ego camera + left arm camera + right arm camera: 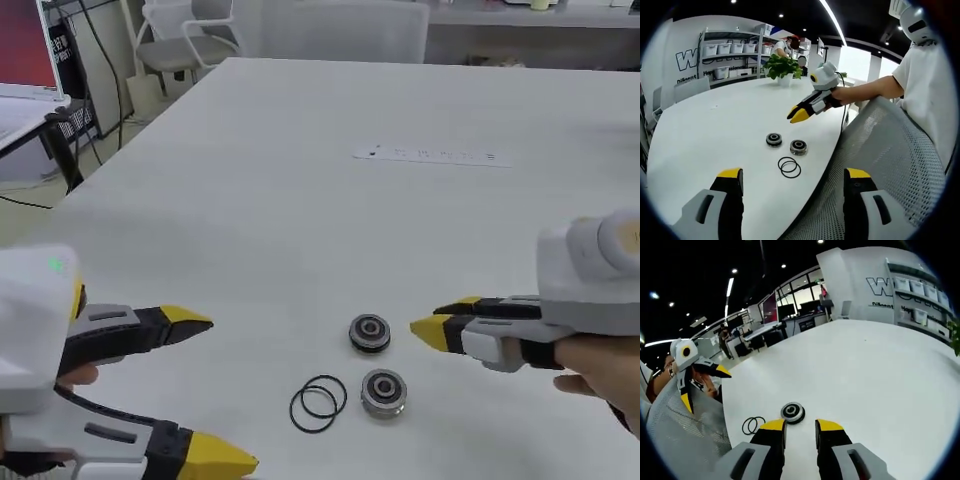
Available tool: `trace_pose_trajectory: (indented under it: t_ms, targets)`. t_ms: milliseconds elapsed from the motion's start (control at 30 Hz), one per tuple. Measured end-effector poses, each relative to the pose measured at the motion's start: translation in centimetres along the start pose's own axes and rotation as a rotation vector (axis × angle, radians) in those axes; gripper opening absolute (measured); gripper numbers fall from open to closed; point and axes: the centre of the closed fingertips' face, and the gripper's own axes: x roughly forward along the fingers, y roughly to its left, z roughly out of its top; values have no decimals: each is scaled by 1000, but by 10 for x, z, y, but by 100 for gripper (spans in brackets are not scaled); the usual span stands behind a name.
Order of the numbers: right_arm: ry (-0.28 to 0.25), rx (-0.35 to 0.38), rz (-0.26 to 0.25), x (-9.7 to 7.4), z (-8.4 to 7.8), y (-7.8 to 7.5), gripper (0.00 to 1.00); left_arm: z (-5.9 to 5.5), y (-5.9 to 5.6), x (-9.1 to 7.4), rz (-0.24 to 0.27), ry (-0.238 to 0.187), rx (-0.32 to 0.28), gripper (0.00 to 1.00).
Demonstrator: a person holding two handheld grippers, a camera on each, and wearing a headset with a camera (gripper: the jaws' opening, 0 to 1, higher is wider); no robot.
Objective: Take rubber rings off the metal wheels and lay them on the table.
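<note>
Two metal wheels (370,333) (384,392) lie flat on the white table (300,200), one behind the other. Two black rubber rings (318,402) lie overlapped on the table just left of the nearer wheel. My left gripper (212,392) is wide open at the lower left, its yellow tips pointing at the rings from a short way off. My right gripper (440,322) hovers just right of the far wheel, jaws a narrow gap apart with nothing between them. The left gripper view has both wheels (774,139) (798,146), the rings (789,166) and the right gripper (800,115).
A white label strip (432,155) lies farther back on the table. Chairs (185,40) stand beyond the far edge. A potted plant (782,67) stands at the table's far end. A mesh chair back (880,165) is close beside the near table edge.
</note>
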Motion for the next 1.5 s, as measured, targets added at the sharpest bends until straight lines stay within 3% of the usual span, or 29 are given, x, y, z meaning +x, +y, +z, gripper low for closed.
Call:
trace_pose_trajectory:
  t_ms: [167, 433, 600, 900, 1033, 1167, 1367, 1500]
  targets:
    - [17, 1, -11, 0, -5, -5, 20, 4, 3, -1, 3, 36, 61, 82]
    - [30, -15, -13, 0, -9, -6, 20, 42, 11, 7, -17, 24, 172, 81]
    - [31, -27, -22, -1, -9, -9, 20, 70, 16, 20, -49, 6, 253, 80]
    - [24, -18, -33, -3, -9, -14, 20, 95, 22, 52, -106, -7, 321, 74]
    - [24, -19, -35, -4, -9, -15, 20, 98, 25, 70, -116, -10, 331, 71]
    - [24, -20, -39, -4, -9, -16, 20, 97, 20, 83, -147, -21, 326, 69]
    - [36, -25, -43, -4, -13, -17, 20, 89, 23, 103, -152, -9, 319, 65]
    - [47, -41, -44, -4, -14, -15, 20, 77, 33, 114, -132, 12, 292, 57]
